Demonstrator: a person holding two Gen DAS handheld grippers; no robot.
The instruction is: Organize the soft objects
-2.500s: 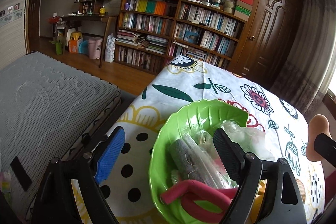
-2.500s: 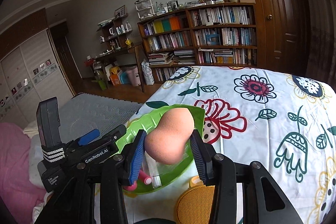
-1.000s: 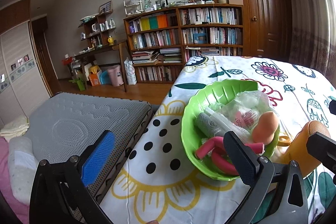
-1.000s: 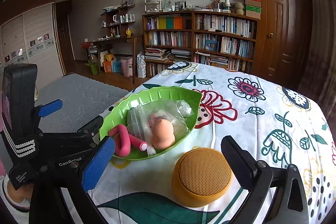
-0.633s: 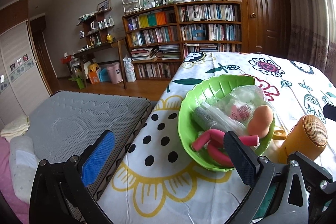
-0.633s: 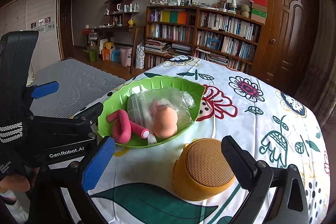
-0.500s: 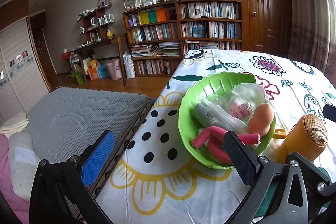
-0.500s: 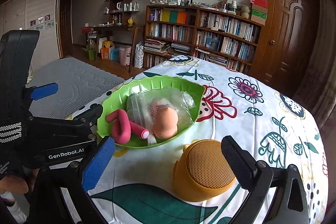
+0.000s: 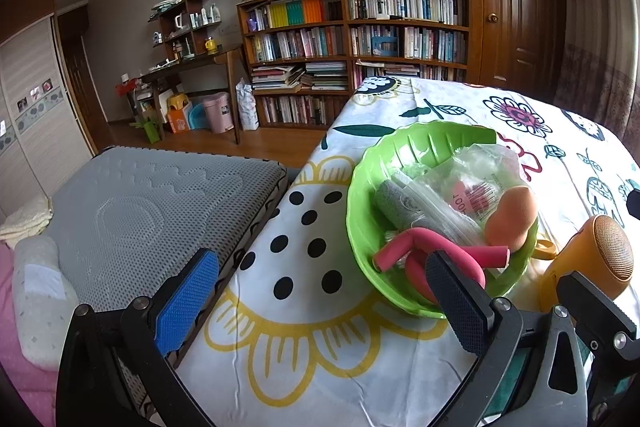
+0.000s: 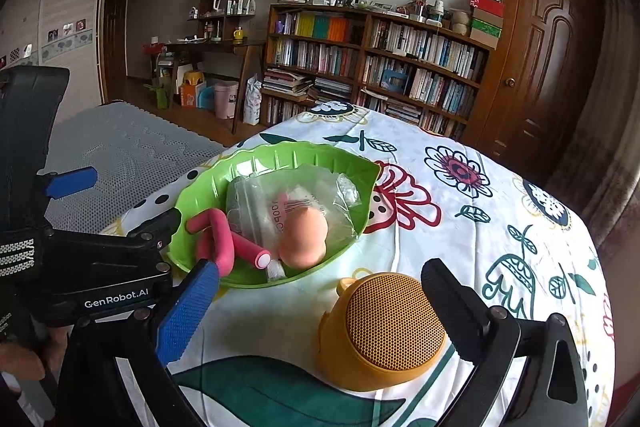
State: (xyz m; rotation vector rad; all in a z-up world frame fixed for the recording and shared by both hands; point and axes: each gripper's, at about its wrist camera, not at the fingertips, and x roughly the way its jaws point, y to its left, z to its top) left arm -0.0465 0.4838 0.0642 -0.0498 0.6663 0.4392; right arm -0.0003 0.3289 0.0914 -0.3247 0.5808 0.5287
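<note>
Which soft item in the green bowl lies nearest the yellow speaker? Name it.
The peach egg-shaped sponge, at the bowl edge facing the speaker. The pink foam rollers and plastic bag lie farther away.

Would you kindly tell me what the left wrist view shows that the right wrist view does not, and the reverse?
Only the left wrist view shows the grey cylindrical roller lying in the bowl under the bag, and the pink bedding at the lower left.

Only the right wrist view shows the left gripper from outside, with its printed label and the hand holding it.

Both show the green leaf-shaped plastic bowl holding the peach egg-shaped sponge, the pink foam curler and the clear plastic bag, with the round yellow mesh-faced speaker beside it.
</note>
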